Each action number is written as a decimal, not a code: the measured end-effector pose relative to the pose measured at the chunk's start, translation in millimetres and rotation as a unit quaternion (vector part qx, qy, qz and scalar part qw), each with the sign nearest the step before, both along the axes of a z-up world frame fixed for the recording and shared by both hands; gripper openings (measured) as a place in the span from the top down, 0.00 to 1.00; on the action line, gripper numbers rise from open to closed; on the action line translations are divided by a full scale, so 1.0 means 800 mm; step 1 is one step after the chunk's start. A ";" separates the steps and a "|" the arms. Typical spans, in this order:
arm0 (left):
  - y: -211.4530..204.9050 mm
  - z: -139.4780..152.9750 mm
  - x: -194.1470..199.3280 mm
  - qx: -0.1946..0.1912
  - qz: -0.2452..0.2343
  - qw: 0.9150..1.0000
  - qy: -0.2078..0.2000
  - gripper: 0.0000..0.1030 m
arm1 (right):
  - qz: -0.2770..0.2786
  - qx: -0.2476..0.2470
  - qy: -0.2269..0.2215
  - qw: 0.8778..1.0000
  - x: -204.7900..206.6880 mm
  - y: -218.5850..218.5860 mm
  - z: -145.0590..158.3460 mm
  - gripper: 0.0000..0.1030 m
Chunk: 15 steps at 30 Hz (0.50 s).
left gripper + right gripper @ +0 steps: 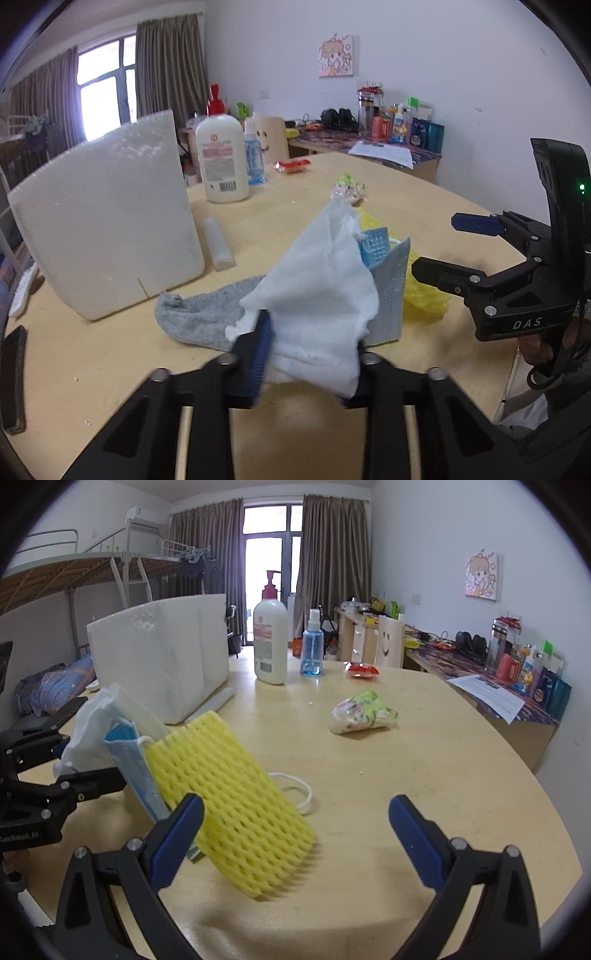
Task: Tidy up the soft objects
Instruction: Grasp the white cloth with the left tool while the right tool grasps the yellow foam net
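A bundle of soft things stands pinched in the left claw [306, 362]: a white cloth [325, 288] at the front, a blue face mask [389, 288] behind it and a yellow foam net [236, 805] on the far side, all lifted at a tilt above the table [424, 760]. The left claw's blue pads [262, 354] are closed on the lower part of the white cloth. Seen from the right wrist, the yellow foam net leans out toward the right claw [295, 834], whose jaws stand wide apart with nothing between them; its left pad lies just beside the net's lower edge, and whether they touch cannot be told. The mask's white ear loop [299, 790] trails onto the table just beyond the net. Under and to the left of the left claw a grey sock [199, 314] lies flat on the table. Ahead of the right claw, well apart, lies a floral pouch [362, 712]. Further out stand a white foam box [107, 218], a white lotion bottle [270, 642] with a red pump, a blue spray bottle [312, 653] and a small red packet [362, 670].
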<state>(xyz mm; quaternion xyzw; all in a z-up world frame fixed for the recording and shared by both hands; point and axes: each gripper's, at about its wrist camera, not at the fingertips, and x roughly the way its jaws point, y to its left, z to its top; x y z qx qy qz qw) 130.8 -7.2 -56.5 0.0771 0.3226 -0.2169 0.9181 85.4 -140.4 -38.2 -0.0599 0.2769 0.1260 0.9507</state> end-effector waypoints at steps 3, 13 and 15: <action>0.005 -0.001 0.002 -0.010 -0.003 1.000 0.013 0.85 | 0.002 -0.006 0.010 1.000 0.005 0.002 -0.002 0.04; 0.004 -0.006 0.002 -0.015 -0.017 0.999 0.029 0.86 | 0.045 -0.022 0.034 0.998 0.006 0.022 -0.013 0.13; 0.004 -0.006 0.002 -0.015 -0.016 0.999 0.030 0.86 | 0.049 -0.027 0.039 0.998 0.009 0.026 -0.014 0.13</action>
